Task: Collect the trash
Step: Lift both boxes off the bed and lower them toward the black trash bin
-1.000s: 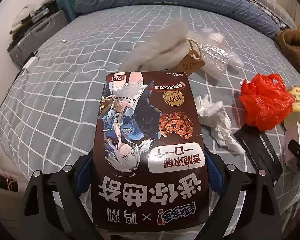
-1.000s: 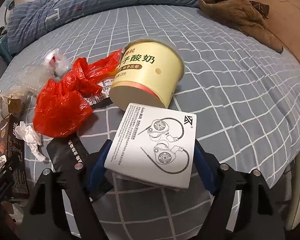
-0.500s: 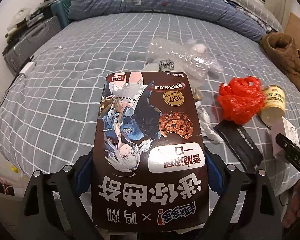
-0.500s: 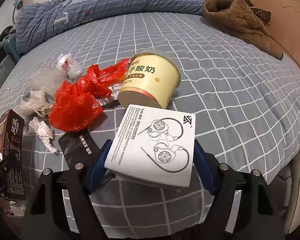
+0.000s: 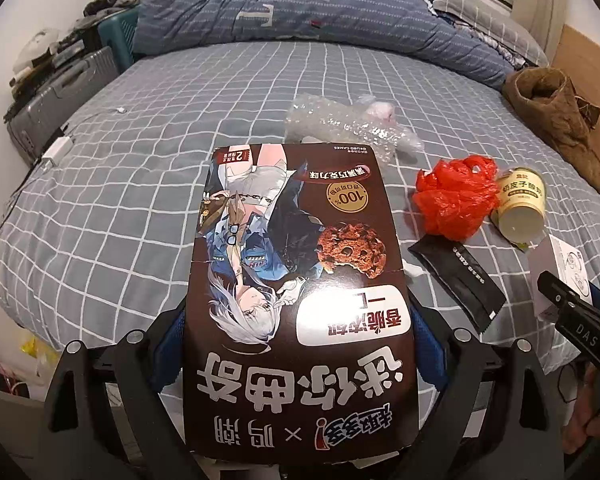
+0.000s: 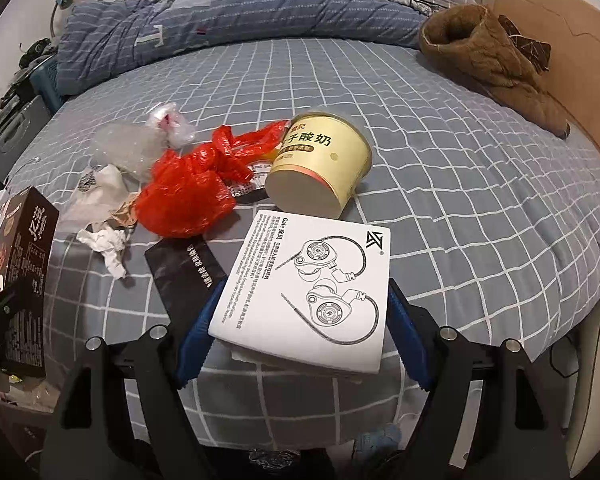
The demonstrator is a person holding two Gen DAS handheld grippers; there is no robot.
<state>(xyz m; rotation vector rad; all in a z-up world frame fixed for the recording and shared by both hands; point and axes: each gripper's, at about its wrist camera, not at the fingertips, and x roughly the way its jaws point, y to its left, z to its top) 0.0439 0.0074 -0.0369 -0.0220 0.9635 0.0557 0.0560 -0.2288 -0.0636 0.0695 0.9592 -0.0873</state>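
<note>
My left gripper (image 5: 298,344) is shut on a dark brown cookie box (image 5: 296,280) and holds it above the near edge of the bed. My right gripper (image 6: 300,332) is shut on a white earphone box (image 6: 308,284), also held above the bed's near edge. On the bed lie a red plastic bag (image 6: 188,188), a yellow yogurt cup (image 6: 320,168) on its side, a black sachet (image 6: 184,268), a crumpled tissue (image 6: 104,244) and clear bubble wrap (image 5: 340,128). The cookie box also shows at the left of the right wrist view (image 6: 24,264).
A grey checked bed sheet (image 6: 460,200) covers the bed. A blue quilt (image 5: 300,12) lies at the far end. A brown garment (image 6: 488,60) lies at the right by a wooden headboard (image 6: 572,52). A grey suitcase (image 5: 60,92) stands left of the bed.
Both grippers have pulled back and up from the bed with their boxes. The trash on the bed looks smaller and farther away.
</note>
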